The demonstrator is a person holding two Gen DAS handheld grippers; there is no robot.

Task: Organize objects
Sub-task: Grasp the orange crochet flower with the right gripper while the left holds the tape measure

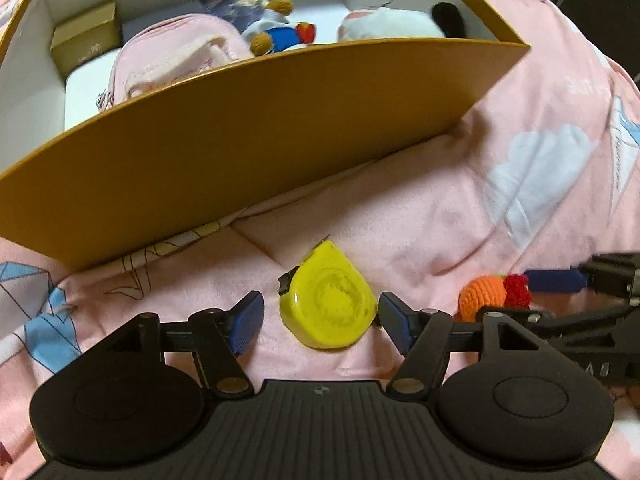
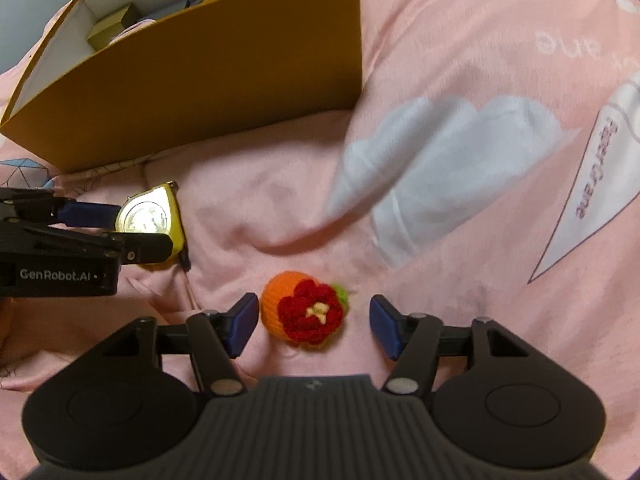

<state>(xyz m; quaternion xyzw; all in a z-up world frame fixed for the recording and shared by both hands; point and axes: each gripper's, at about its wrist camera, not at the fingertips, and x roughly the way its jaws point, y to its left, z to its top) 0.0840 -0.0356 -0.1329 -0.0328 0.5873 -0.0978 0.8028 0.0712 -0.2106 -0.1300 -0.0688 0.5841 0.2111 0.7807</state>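
This is a home bedroom: the whole work surface is a soft pink bedspread (image 2: 440,60) printed with clouds and paper cranes, rumpled into folds. On it stands an open cardboard box (image 1: 248,136) holding plush toys (image 1: 280,26), a pink pouch (image 1: 172,56) and a small gift box (image 1: 86,38), all personal keepsakes.

pink bedsheet (image 1: 420,208) fills both views, creased and soft. a white cloud print (image 1: 532,176) sits at right of the left wrist view, and shows again, blurred, centre right in the right wrist view. a blue paper-crane print (image 1: 36,312) lies at lower left. dark furniture (image 1: 600,4) peeks in at the upper right corner.
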